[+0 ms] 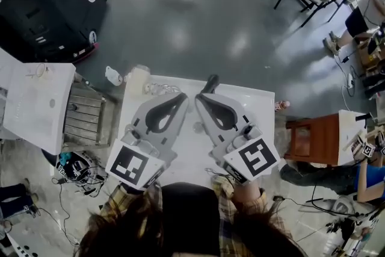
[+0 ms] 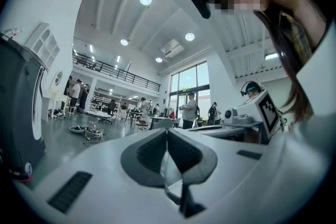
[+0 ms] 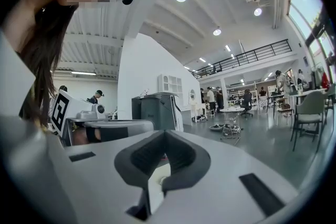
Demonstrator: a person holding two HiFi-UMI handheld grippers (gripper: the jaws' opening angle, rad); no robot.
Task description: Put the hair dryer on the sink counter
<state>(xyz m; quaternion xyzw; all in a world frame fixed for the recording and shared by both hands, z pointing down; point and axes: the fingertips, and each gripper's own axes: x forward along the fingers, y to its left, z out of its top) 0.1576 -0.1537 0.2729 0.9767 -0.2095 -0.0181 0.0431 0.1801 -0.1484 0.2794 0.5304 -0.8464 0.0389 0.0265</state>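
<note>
In the head view I hold both grippers side by side above a white counter (image 1: 262, 99). My left gripper (image 1: 183, 97) is shut with nothing between its jaws; its own view shows the left gripper (image 2: 167, 131) with the dark pads meeting. My right gripper (image 1: 199, 98) is shut and empty too, and in its own view the right gripper (image 3: 164, 134) has its jaws together. A dark curved object (image 1: 210, 83), possibly the hair dryer, lies at the counter's far edge just beyond the right gripper's tips. Both gripper views look out into the hall, not down at the counter.
A tangle of pale cord (image 1: 159, 89), a beige container (image 1: 137, 77) and a white bottle (image 1: 113, 76) sit near the counter's far left. A grey rack (image 1: 84, 114) and white cabinet (image 1: 36, 102) stand left, a wooden stool (image 1: 316, 138) right. Several people stand in the hall.
</note>
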